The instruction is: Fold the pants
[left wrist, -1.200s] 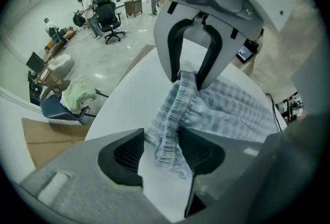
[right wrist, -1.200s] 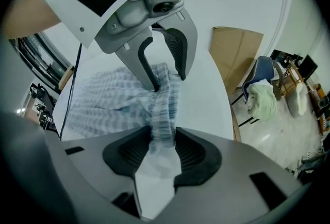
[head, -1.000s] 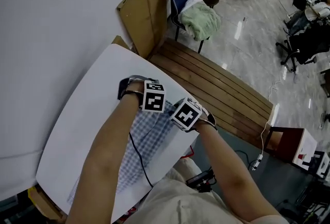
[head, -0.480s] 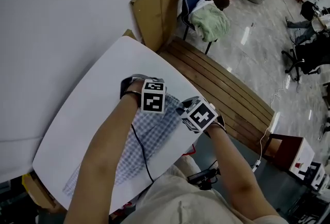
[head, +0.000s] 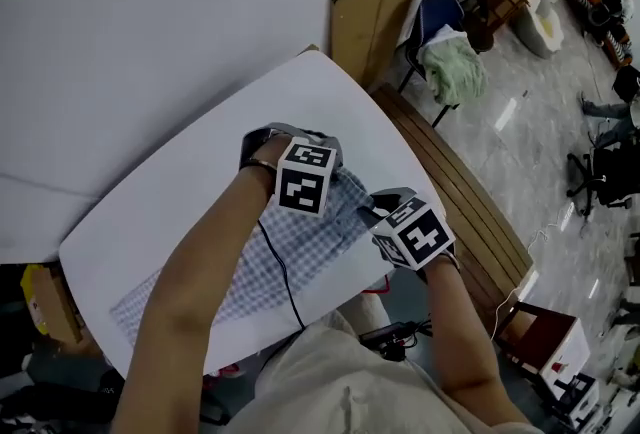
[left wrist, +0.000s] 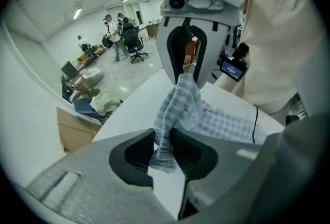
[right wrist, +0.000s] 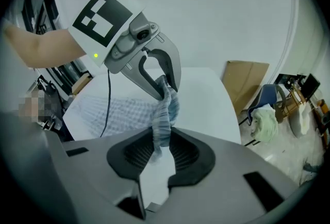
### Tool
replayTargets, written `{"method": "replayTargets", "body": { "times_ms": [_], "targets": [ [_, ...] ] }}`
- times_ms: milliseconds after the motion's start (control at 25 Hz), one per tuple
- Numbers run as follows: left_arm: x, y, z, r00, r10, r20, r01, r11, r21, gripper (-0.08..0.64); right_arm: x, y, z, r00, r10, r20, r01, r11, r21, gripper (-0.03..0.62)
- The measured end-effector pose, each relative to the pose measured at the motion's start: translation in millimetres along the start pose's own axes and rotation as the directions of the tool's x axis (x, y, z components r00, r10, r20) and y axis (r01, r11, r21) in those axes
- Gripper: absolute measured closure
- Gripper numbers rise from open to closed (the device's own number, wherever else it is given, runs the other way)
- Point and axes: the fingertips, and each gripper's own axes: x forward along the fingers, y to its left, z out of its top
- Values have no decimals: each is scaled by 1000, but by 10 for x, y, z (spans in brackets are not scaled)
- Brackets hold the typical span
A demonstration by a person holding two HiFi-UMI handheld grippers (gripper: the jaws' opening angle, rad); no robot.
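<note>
**A:** Starting closest in, what do the jaws have?

**B:** The left gripper point(left wrist: 164, 152) has its jaws pinched on a bunched fold of the checked pants point(head: 290, 247). The right gripper point(right wrist: 161, 153) is clamped on the same end, just beside it. Both pairs of jaws have just been closing, with cloth between them.

**A:** And against a second ago?

**B:** Then both grippers sat low on the flat cloth. Now they are higher, and the held end hangs off the worktop point(head: 170, 212) near its right edge. The rest lies flat along the near edge, running toward the near left corner.

**A:** Anything hard to see?

**B:** In the head view the forearms cover the middle of the pants, and a black cable point(head: 283, 267) crosses them. I cannot tell whether waist or hem is held.

**A:** Farther out?

**B:** A slatted wooden bench point(head: 455, 202) lies past the right edge, partly behind the right gripper. A cardboard sheet point(head: 375, 12) leans on the wall by the far corner. Beyond it, a green cloth point(head: 452, 70) is draped on a chair.
</note>
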Motion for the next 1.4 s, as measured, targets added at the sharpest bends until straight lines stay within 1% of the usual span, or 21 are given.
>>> {"method": "replayTargets", "body": {
  "times_ms": [160,280,400,640,800,960,1120,1280,1400],
  "targets": [
    [-330,-393,-249,999,43,5,-42,997,-65,457,12,524,171,998,62,23,-61,997,-45,497],
    [-540,-666,-477,997,79,-1,-79,991,-109,457,83,915,309,995,102,23,-100,992,-83,497],
    [-724,-876,-622,994,110,-7,-110,984,-142,457,102,1259,418,989,145,21,-141,983,-113,497],
    [-1051,-1332,-931,990,144,-16,-144,972,-187,457,194,1909,580,978,208,8,-204,965,-164,497],
    [-1241,-1633,-1099,985,171,-23,-173,965,-196,456,246,2331,645,965,261,-1,-256,948,-190,497],
    [-1429,-1907,-1270,978,207,-33,-209,957,-200,457,280,2755,731,949,315,-4,-309,927,-211,497],
    [-1670,-2233,-1462,974,223,-43,-227,947,-226,457,312,3211,856,923,385,-1,-375,898,-229,497],
    [-1862,-2660,-1747,973,220,-72,-231,935,-271,456,437,3725,946,894,447,-25,-437,861,-259,497],
    [-1978,-3021,-1983,972,215,-92,-233,920,-315,456,562,4135,981,877,476,-59,-471,833,-290,497]
  ]
}}
